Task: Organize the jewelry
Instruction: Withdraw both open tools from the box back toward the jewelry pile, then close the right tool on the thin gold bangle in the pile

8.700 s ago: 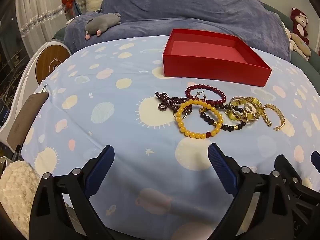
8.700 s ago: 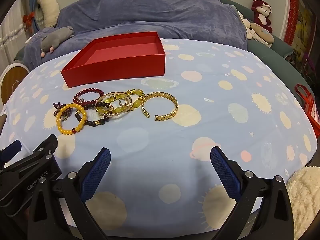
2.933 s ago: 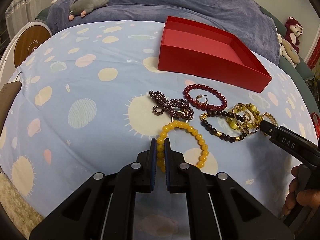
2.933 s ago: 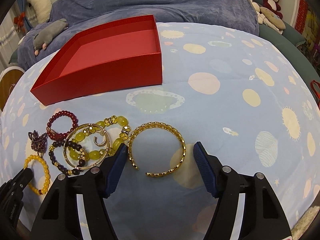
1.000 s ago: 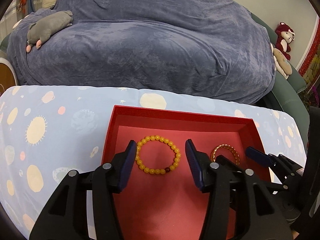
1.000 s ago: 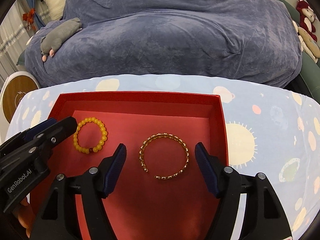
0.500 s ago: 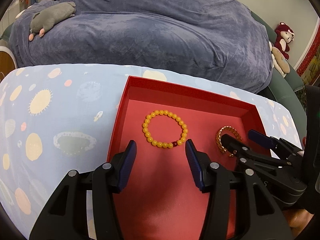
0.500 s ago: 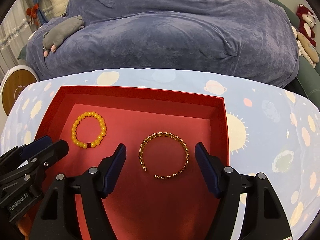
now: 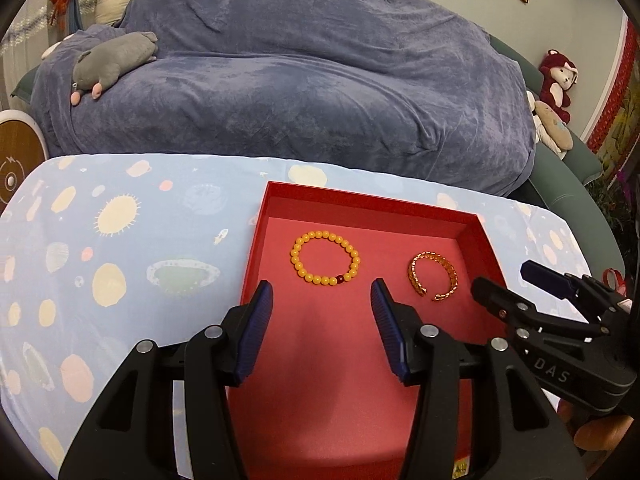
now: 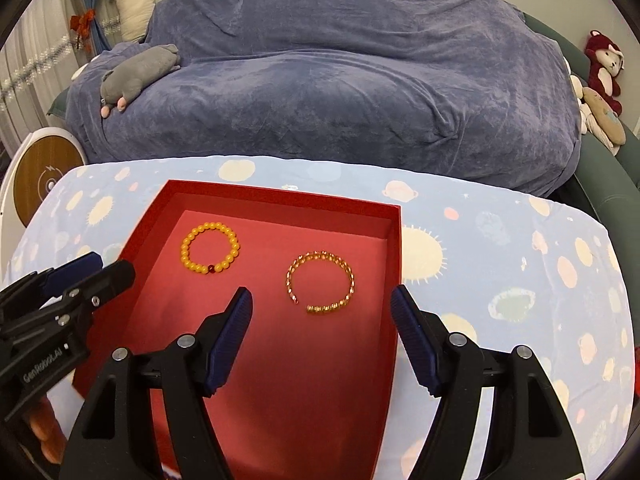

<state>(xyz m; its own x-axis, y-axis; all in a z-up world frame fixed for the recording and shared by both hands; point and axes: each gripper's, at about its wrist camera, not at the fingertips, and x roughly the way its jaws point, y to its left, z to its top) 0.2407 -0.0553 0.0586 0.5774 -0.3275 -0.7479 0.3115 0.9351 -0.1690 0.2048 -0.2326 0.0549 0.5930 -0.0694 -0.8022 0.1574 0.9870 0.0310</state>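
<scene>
From the left wrist view, the red box (image 9: 256, 264) lies on a pale blue cloth with suns and planets (image 9: 120, 264). Inside the box are two pieces, apart from each other: a yellow bead bracelet (image 9: 325, 257) toward the left wall and a gold cuff (image 9: 433, 276) toward the right wall, both flat on the floor of the box. The left tool (image 9: 322, 305) hangs over the near part of the box with its jaws parted and nothing between them; the bracelet lies beyond its tips. The right tool (image 9: 504, 284) enters from the right edge, near the cuff.

From the right wrist view, the same box (image 10: 394, 272) holds the bracelet (image 10: 211, 247) at the far left and the cuff (image 10: 321, 282) nearer the right wall. The right tool (image 10: 321, 307) stands wide open and empty, with the cuff just beyond its tips. The left tool (image 10: 102, 268) shows at the left edge, over the left wall of the box. A blue blanket (image 10: 340, 80) fills the background.
</scene>
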